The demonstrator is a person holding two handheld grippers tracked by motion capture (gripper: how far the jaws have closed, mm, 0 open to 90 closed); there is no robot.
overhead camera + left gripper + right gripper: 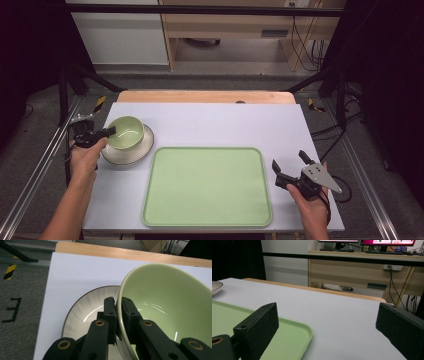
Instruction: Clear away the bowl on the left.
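Note:
A pale green bowl (125, 132) (165, 302) sits tilted over a white plate with a dark rim (146, 145) (85, 307) at the table's left. My left gripper (111, 131) (119, 305) is shut on the bowl's near rim, one jaw inside the bowl and one outside. A large green tray (207, 185) (287, 340) lies in the middle of the white table top. My right gripper (289, 161) (327, 325) rests at the tray's right side, open, with nothing between its jaws.
The white table top (225, 122) ends in a wooden strip (205, 96) at the far edge. Black frame posts (62, 85) stand at both sides. Beyond the table are a desk (362, 270) and cables (305, 45).

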